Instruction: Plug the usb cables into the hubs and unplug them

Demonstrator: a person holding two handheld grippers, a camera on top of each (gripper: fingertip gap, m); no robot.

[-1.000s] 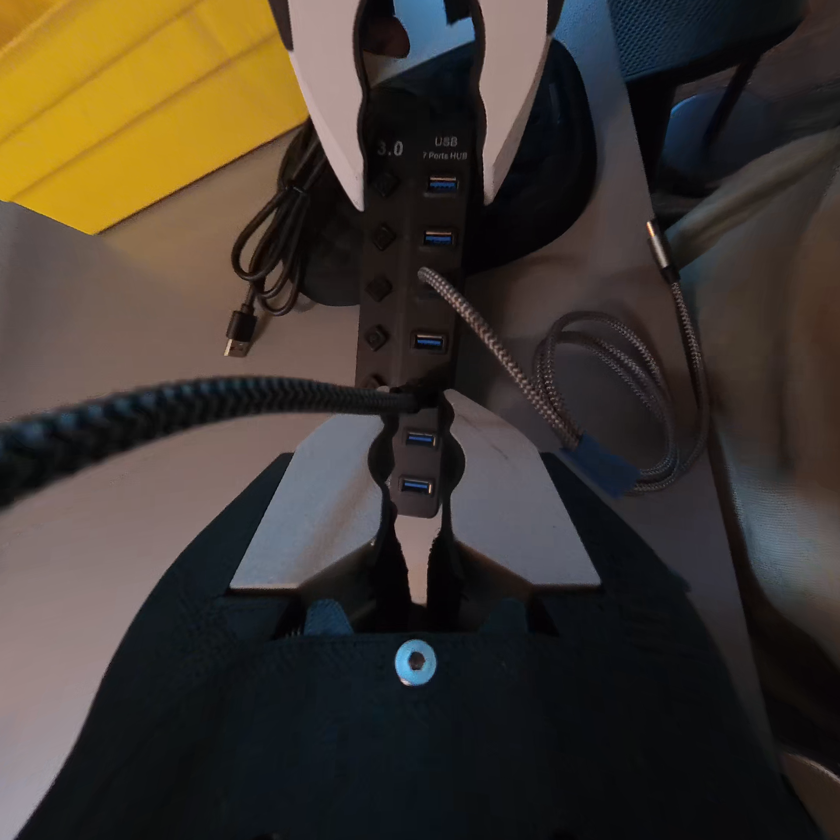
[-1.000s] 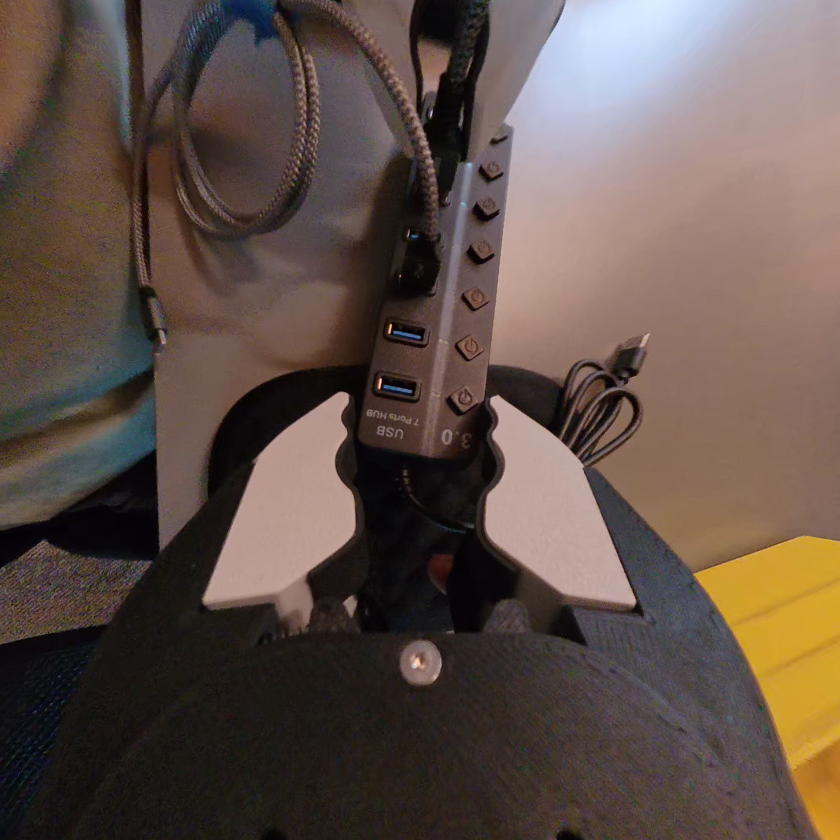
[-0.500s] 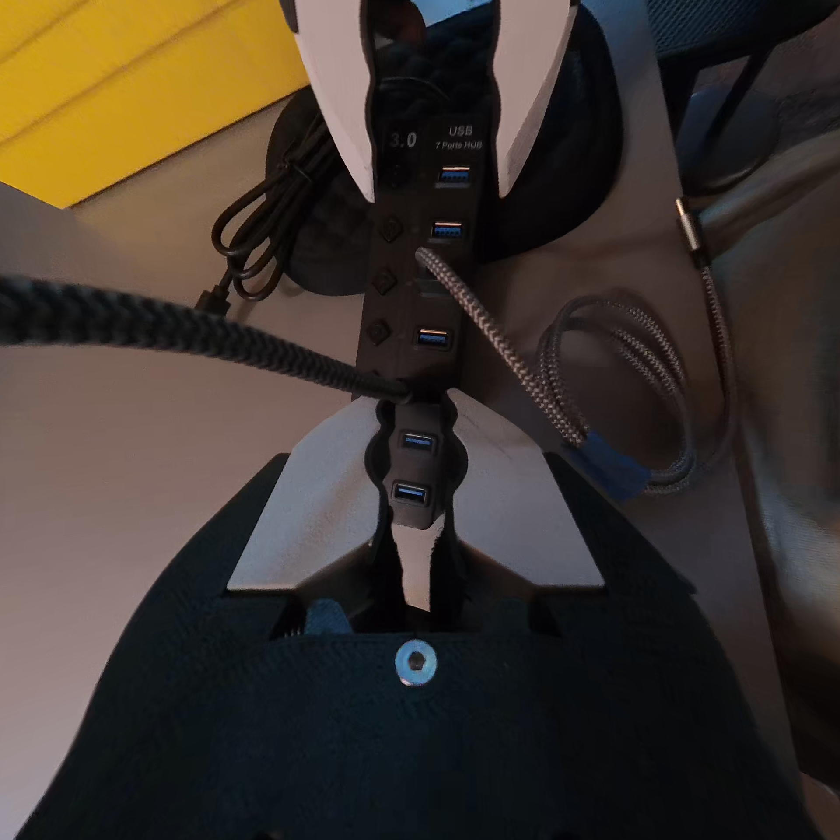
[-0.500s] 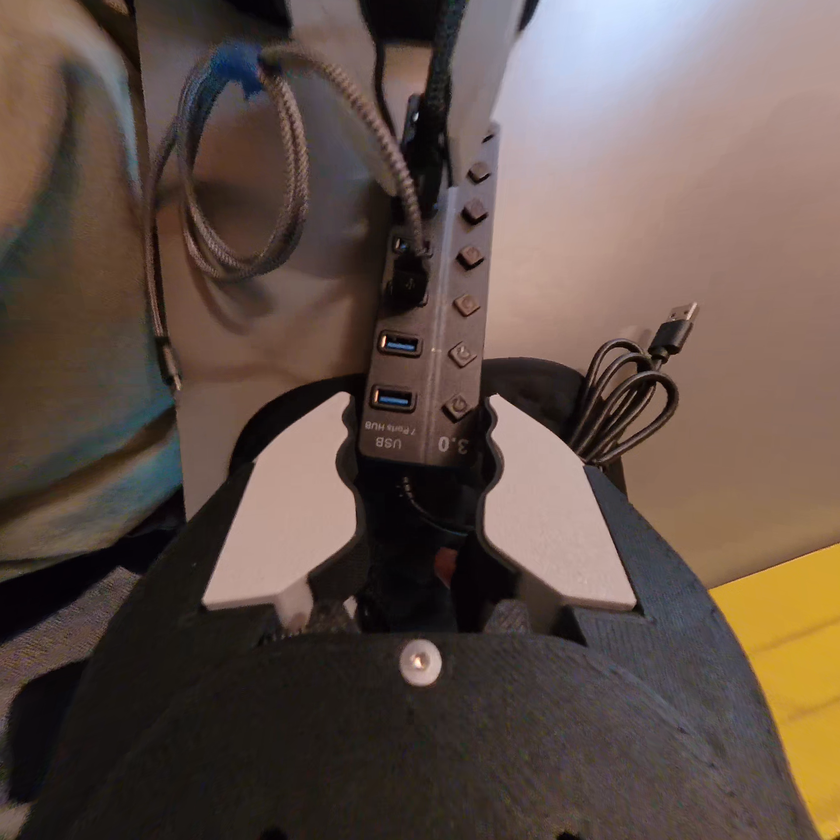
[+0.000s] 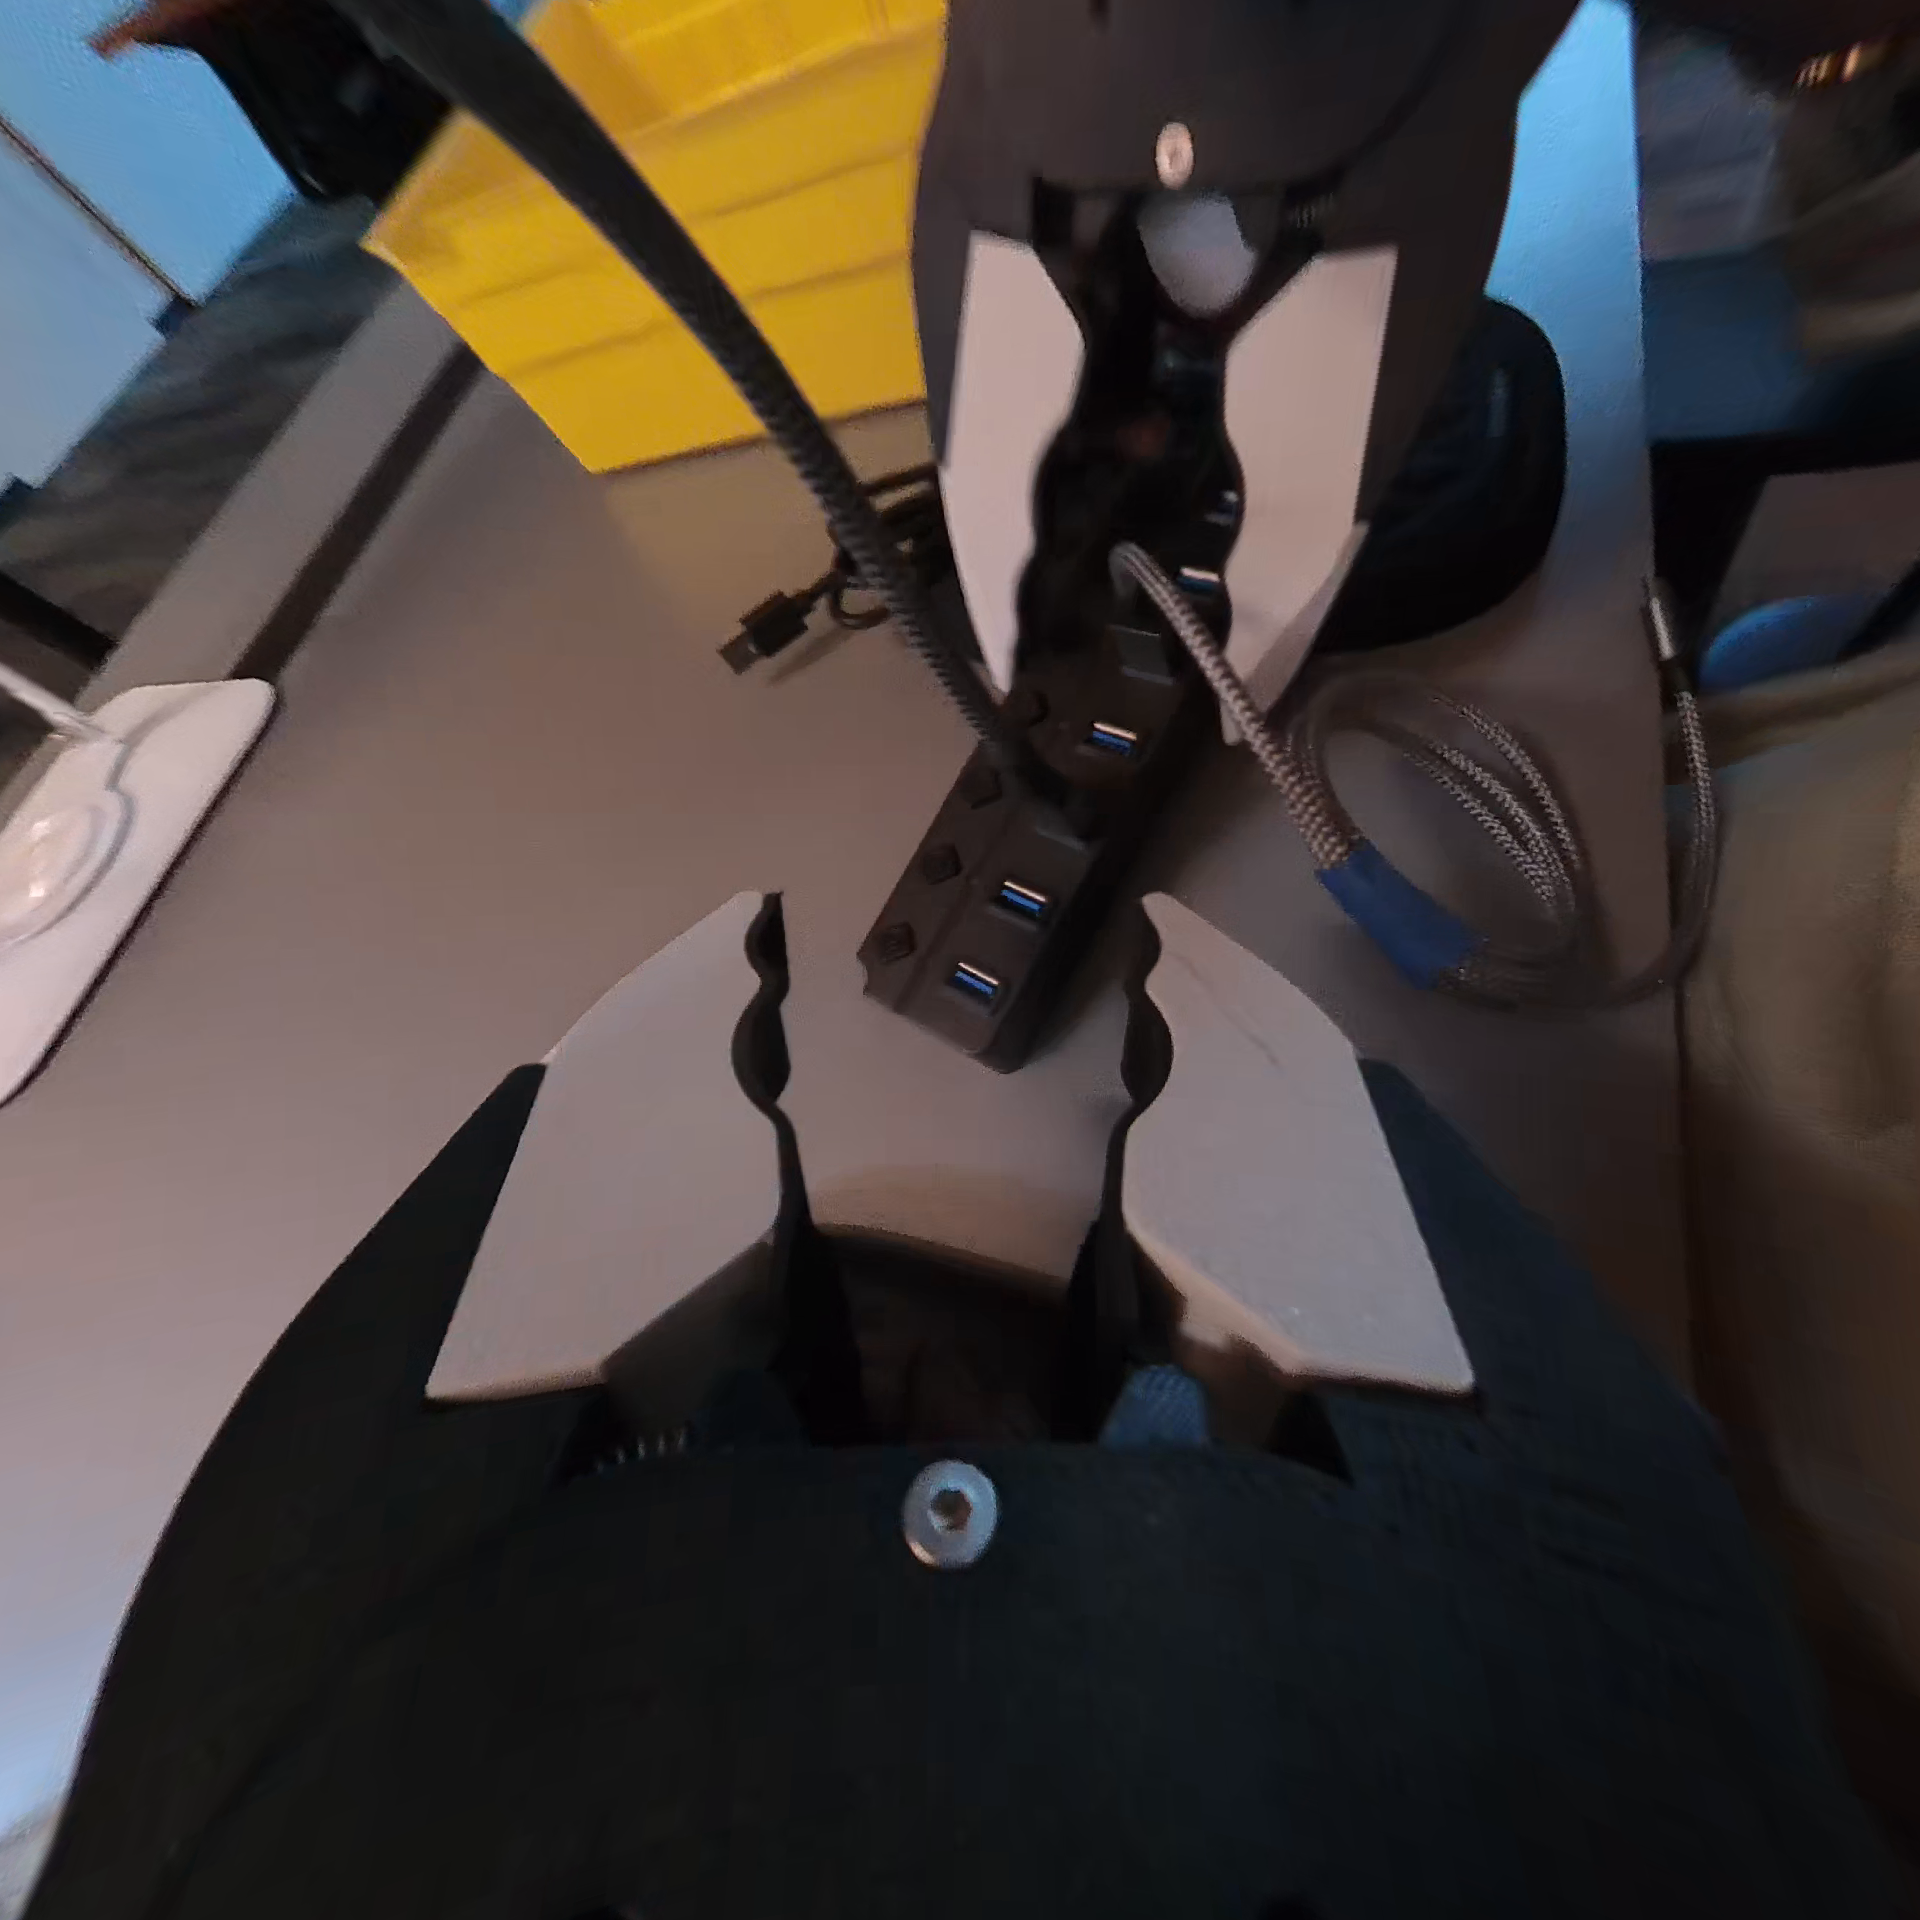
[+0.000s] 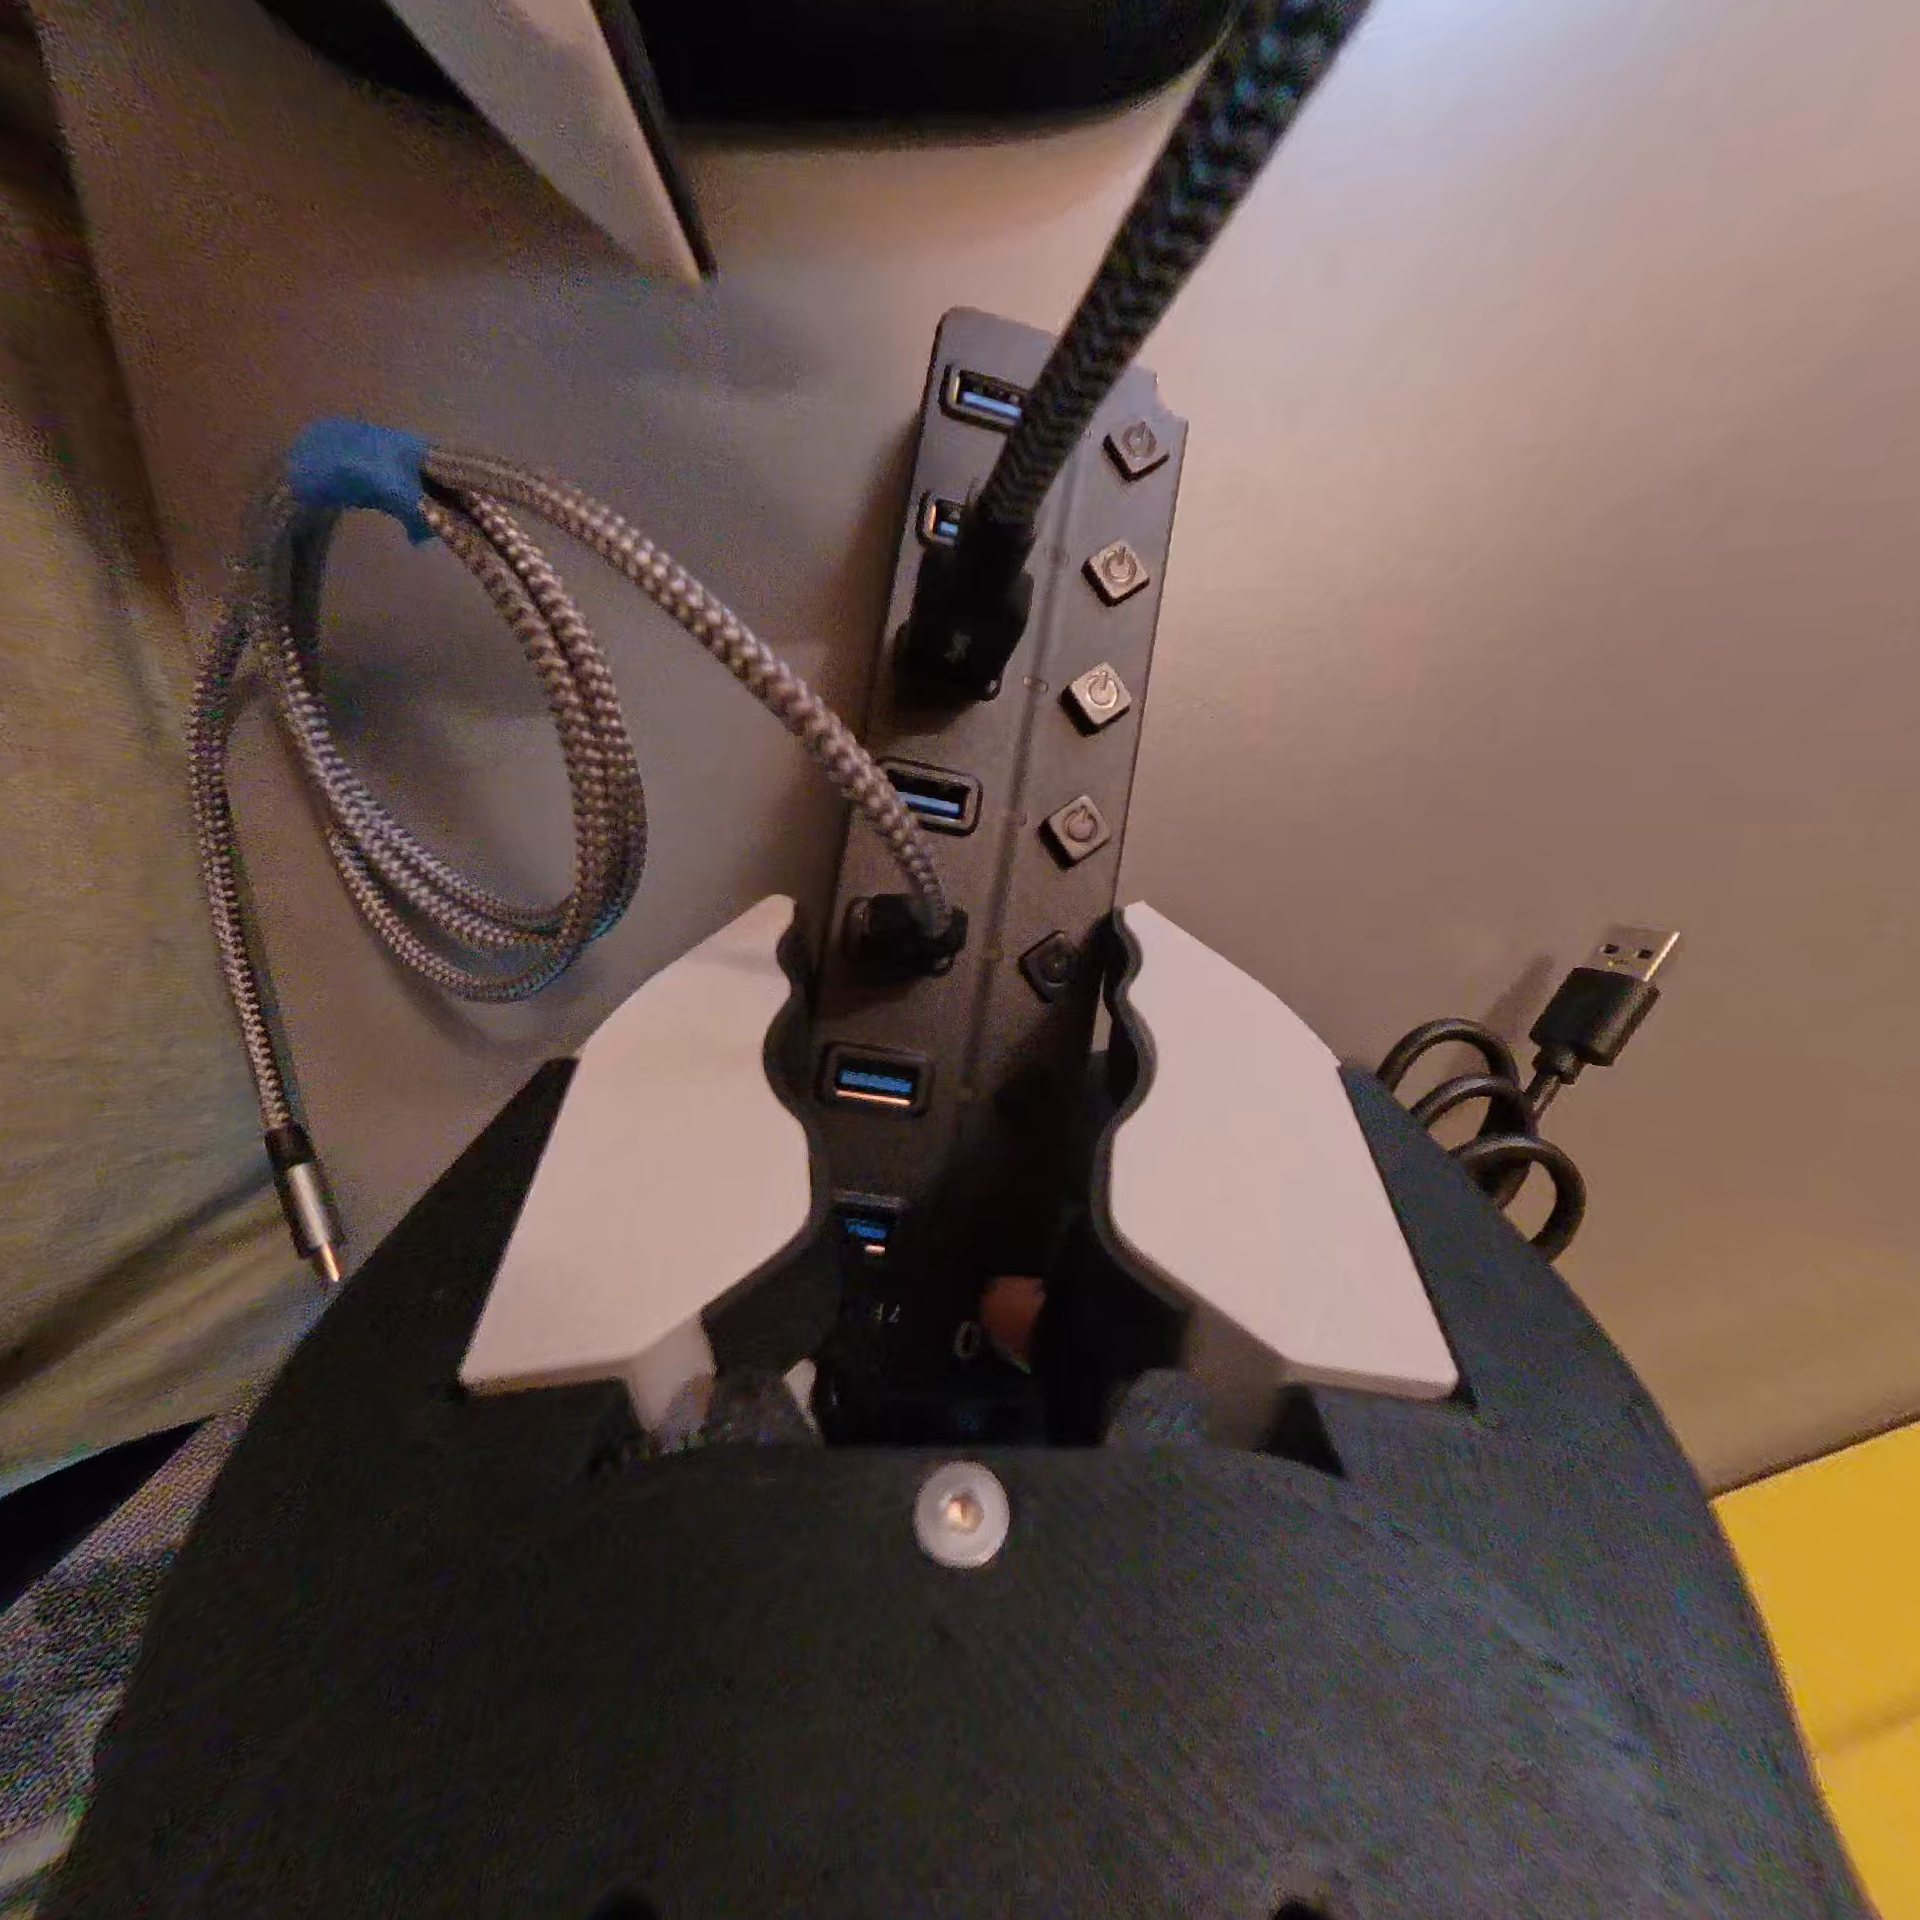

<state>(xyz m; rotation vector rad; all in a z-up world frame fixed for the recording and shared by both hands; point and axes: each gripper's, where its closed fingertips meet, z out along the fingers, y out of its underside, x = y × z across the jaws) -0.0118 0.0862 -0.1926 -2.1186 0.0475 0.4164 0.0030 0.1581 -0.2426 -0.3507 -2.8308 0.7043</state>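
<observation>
A black seven-port USB hub (image 5: 997, 935) lies slanted on the grey table (image 5: 468, 831). My left gripper (image 5: 956, 914) is open and empty, just short of the hub's near end. My right gripper (image 6: 956, 920), seen opposite in the left wrist view (image 5: 1127, 665), is shut on the hub's (image 6: 1039, 727) far end. A black braided cable (image 6: 1122, 270) is plugged into a middle port and rises up and away (image 5: 727, 343). A grey braided cable (image 6: 416, 831) is plugged in between the right gripper's fingertips, and its coil (image 5: 1455, 790) lies beside the hub.
A thin black USB cable (image 6: 1507, 1112) lies coiled and unplugged beside the hub (image 5: 790, 639). A yellow bin (image 5: 727, 260) stands at the back. A white stand base (image 5: 104, 831) is at the left. A person's clothing (image 5: 1818, 1039) lines the table's edge. The grippers' ends are close to 10 centimeters from one another.
My left gripper has let go of the hub's near end, opened and drawn back. The hub now sits deeper between my right gripper's fingers. The black braided cable has swung upward.
</observation>
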